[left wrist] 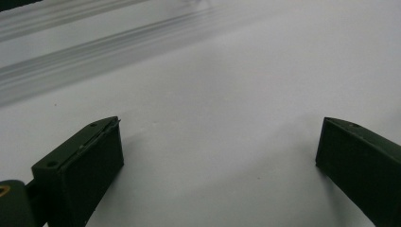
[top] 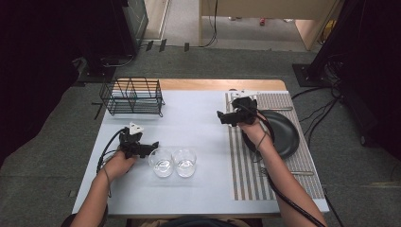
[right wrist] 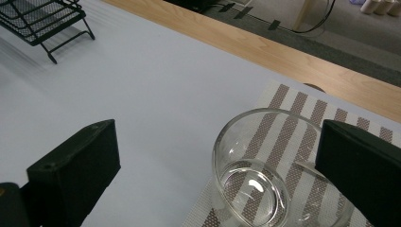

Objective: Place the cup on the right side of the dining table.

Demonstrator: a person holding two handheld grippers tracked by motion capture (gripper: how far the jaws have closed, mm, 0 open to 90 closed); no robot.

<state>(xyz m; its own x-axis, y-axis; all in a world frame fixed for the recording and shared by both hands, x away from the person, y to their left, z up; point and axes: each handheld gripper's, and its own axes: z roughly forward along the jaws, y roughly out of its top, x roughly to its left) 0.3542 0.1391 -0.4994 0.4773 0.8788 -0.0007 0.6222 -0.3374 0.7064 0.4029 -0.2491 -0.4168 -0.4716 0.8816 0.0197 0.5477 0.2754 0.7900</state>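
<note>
Right now my left gripper is spread wide, nothing between its jaws, touching or just beside the nearer of two empty glasses. Careless closing could knock it into its neighbour. My right gripper is wide too, a third empty glass just ahead on the mat; the rack looks empty.

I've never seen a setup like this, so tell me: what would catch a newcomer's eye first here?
Probably the two black hand-held grippers, the left gripper beside a pair of clear glasses near the table's front, and the right gripper raised over a striped placemat. Next, the black plate on that mat and the wire rack at the far left corner. The right gripper view looks down on a glass bowl between its open fingers.
</note>
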